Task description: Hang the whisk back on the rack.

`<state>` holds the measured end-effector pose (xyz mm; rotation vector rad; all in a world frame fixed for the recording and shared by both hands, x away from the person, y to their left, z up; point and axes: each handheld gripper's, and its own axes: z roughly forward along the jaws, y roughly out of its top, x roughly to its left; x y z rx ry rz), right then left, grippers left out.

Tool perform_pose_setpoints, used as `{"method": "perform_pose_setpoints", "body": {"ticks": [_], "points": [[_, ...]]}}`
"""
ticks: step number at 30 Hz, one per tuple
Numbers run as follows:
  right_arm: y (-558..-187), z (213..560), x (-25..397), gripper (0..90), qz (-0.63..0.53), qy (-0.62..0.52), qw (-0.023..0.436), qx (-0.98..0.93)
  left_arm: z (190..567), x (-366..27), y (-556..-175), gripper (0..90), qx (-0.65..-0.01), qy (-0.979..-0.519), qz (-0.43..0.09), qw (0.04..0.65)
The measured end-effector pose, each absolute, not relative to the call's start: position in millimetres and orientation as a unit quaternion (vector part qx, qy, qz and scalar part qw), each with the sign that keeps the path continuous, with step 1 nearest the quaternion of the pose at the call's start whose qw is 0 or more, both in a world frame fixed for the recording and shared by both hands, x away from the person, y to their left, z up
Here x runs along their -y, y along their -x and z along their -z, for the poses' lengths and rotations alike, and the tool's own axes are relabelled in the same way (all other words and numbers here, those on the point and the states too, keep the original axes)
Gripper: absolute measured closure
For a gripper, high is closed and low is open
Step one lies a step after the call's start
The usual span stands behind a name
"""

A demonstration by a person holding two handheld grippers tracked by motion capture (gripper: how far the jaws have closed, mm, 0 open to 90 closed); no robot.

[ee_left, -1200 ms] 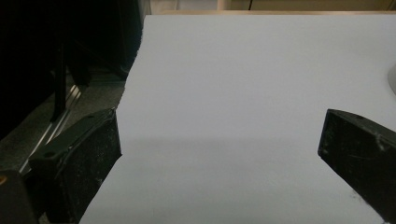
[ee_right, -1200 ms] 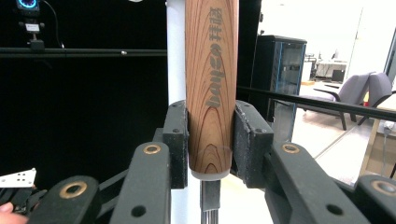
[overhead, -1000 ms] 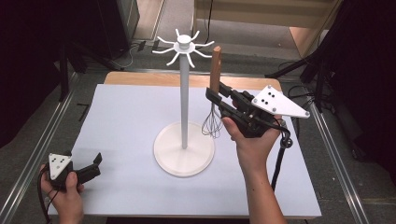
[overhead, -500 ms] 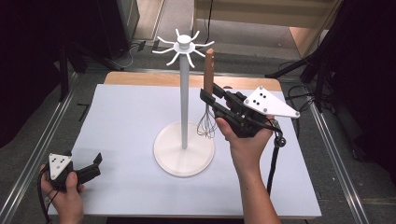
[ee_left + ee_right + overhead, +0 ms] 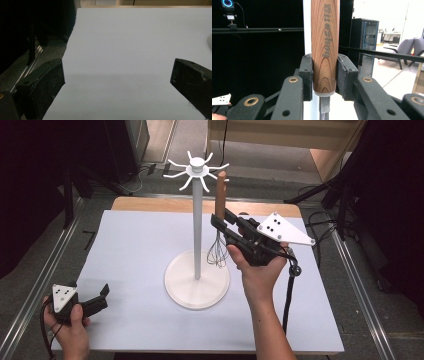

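A whisk with a wooden handle (image 5: 220, 195) and wire loops (image 5: 217, 254) hangs upright in my right gripper (image 5: 221, 223), just right of the white stand's pole (image 5: 197, 225). In the right gripper view both jaws press the lower end of the handle (image 5: 325, 45), and the pads (image 5: 307, 75) sit tight against the wood. The handle's top reaches the level of the hook arms (image 5: 196, 169) on the stand's crown. My left gripper (image 5: 102, 296) rests low at the table's front left, open, with bare table (image 5: 130, 50) between its jaws.
The stand's round white base (image 5: 197, 280) sits mid-table on the pale surface (image 5: 135, 250). Metal rails (image 5: 45, 270) run along both table sides. A black cable (image 5: 290, 290) trails from the right gripper.
The right gripper has carried the whisk leftward and nearer the pole, with the handle now more upright. The left gripper has stayed put.
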<state>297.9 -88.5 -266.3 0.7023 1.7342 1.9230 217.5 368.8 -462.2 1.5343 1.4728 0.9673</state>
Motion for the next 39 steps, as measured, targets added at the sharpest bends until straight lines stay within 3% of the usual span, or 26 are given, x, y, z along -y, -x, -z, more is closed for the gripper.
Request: {"method": "perform_pose_setpoints", "body": {"ticks": [15, 24, 33, 39], "points": [[-298, 273, 89, 69.5, -0.707, -0.246, 0.221, -0.625, 462, -369, -217, 0.0, -0.58, -0.604, -0.38, 0.393], [-298, 287, 95, 43.5, -0.68, -0.257, 0.205, -0.656, 462, -369, -218, 0.0, -0.58, -0.604, -0.38, 0.393], [-297, 308, 118, 36.0, -0.656, -0.291, 0.213, -0.663, 462, -368, -217, 0.0, -0.578, -0.606, -0.382, 0.391], [-296, 321, 132, 24.9, -0.635, -0.323, 0.232, -0.663, 462, -368, -217, 0.0, -0.578, -0.606, -0.382, 0.391]]}}
